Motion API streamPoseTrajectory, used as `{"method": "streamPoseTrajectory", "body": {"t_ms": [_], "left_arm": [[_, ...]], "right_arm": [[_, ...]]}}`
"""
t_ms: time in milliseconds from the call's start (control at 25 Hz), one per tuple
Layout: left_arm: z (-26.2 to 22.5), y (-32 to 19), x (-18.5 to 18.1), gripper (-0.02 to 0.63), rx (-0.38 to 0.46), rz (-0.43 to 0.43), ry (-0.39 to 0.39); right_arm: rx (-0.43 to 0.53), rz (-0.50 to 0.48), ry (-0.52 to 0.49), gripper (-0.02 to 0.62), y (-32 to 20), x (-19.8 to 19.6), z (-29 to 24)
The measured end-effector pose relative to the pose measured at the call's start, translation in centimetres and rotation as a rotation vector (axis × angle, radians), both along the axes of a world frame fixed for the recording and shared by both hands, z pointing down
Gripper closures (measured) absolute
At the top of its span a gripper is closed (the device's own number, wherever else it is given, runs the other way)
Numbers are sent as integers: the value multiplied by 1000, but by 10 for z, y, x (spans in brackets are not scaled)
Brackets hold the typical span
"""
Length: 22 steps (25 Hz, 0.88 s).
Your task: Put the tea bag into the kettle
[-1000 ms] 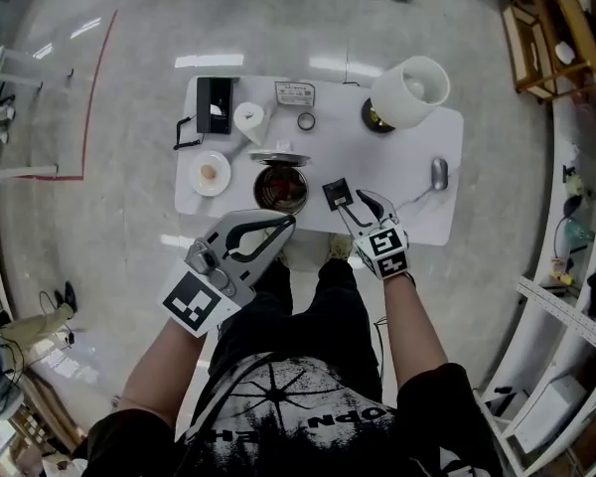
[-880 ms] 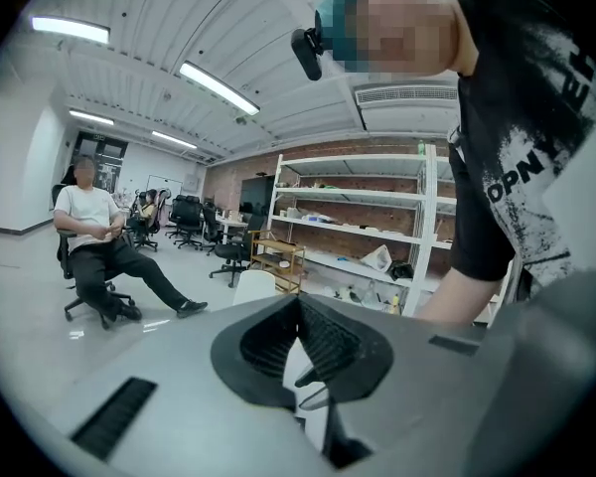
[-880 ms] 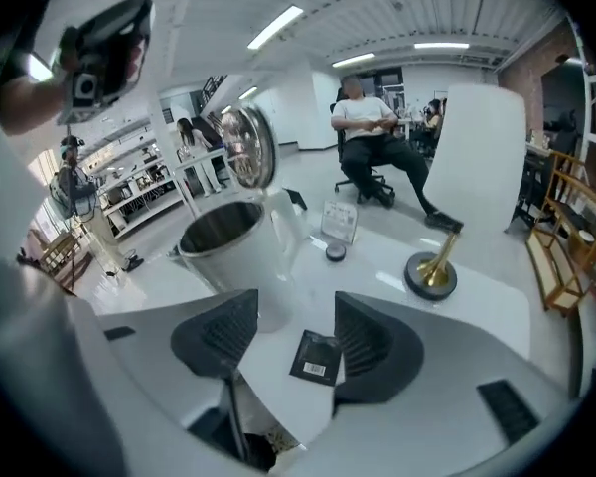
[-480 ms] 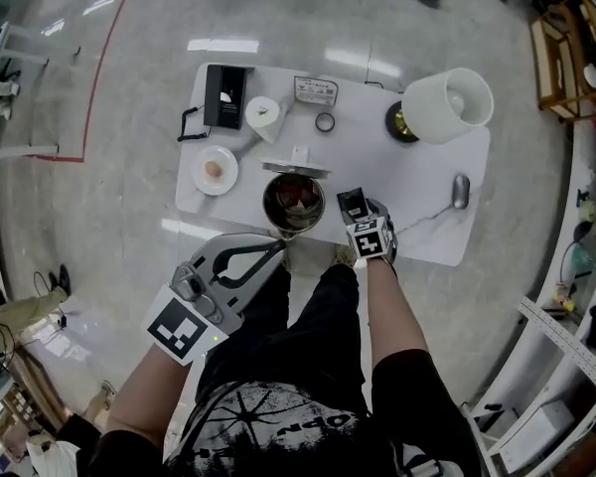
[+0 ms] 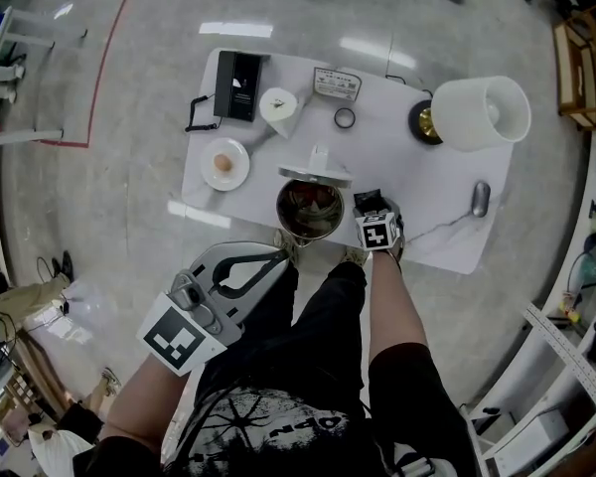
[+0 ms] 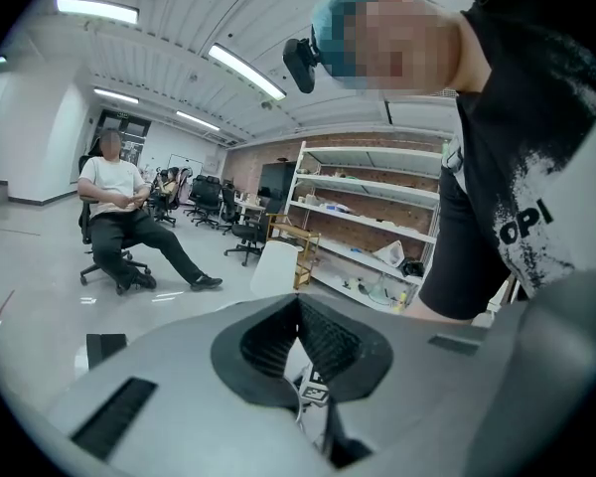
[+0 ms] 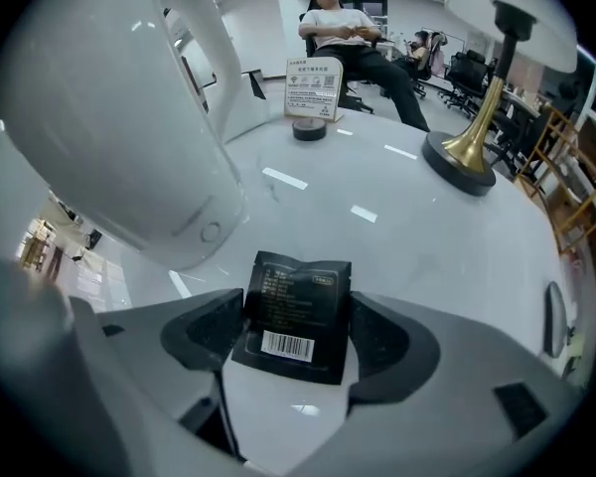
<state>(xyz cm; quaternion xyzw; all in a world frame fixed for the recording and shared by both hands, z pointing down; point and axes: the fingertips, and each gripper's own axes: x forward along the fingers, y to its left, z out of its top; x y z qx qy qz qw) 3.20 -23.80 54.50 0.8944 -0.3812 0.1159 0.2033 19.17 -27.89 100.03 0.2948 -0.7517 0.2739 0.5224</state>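
Tea bag: the tea bag (image 7: 296, 316) is a flat black sachet with a barcode label. It sits in the lower middle of the right gripper view, between the two jaws. In the head view it (image 5: 366, 200) shows just right of the kettle, not inside it.
Handling: it looks very light, thin and limp, and its smooth wrapper may slip. I judge you should pinch it on its flat faces near one short edge, so that the rest hangs free.
Right gripper: the jaws of the right gripper (image 7: 296, 334) are opening and stand wide. The sachet is between them, but the pads do not seem to press on it. I cannot tell whether it rests on the table.
Kettle: the white kettle (image 7: 109, 117) fills the upper left of that view. In the head view its mouth (image 5: 310, 209) stands open.
Left gripper: the left gripper (image 5: 278, 254), at lower left of the head view, is off the table (image 5: 427, 182), with its jaws closed tip to tip on nothing.
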Motion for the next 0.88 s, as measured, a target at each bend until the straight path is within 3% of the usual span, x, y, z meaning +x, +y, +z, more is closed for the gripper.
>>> {"method": "streamPoseTrajectory", "body": {"t_ms": [400,600,720,760,800,880], "left_arm": [[6,4,0,600,-15,17,-9],[7,7,6,600,-17,30,-4],[8,10,8,600,-19,41,-8],[7,11,8,600,-18,43,-9],[7,11,8,600,-17,42,-8],[7,13,8,600,-16,39,-8]], "right_arm": [[35,-11,30,267,2,-2,0],[37,-30,41,304,4,-4,0],[42,-57,41,357,7,-8,-2],[47,-76,44,394,8,-10,-3],[54,-96,50,492,10,-12,-3],[64,-115,58,522,13,-14,-2]]}}
